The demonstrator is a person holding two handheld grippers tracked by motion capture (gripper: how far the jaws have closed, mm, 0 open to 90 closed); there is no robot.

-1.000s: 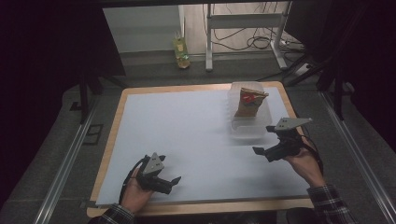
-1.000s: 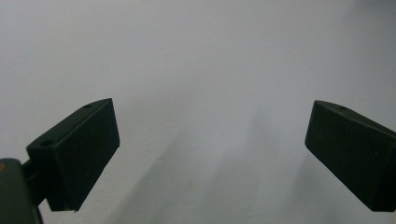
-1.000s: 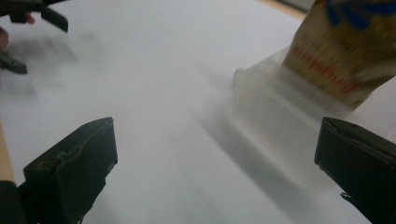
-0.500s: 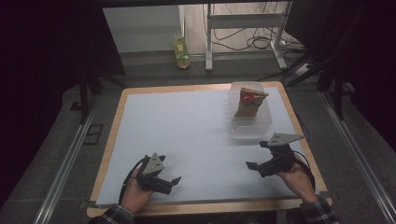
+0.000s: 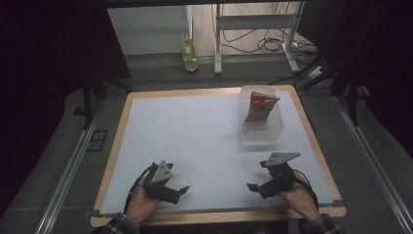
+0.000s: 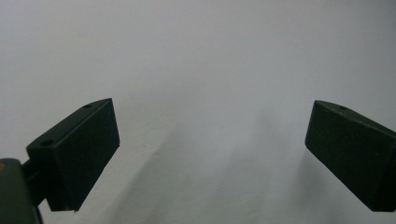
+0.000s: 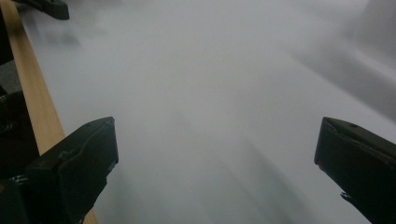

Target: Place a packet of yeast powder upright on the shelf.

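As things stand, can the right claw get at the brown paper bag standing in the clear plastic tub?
Probably yes. The right claw is open, and only bare white table surface lies between it and the brown paper bag standing in the clear plastic tub; the bag's top rises above the tub's rim.

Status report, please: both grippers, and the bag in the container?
Left gripper open, empty. Right gripper open, empty, near table edge. Brown bag upright inside clear container. Nothing in the way.

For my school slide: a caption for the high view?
Two open grippers, left and right, near the table's front edge.

Wood-edged table [image 5: 311, 127], white sheet [image 5: 195, 136] over it, clear tub [image 5: 260, 131] far right
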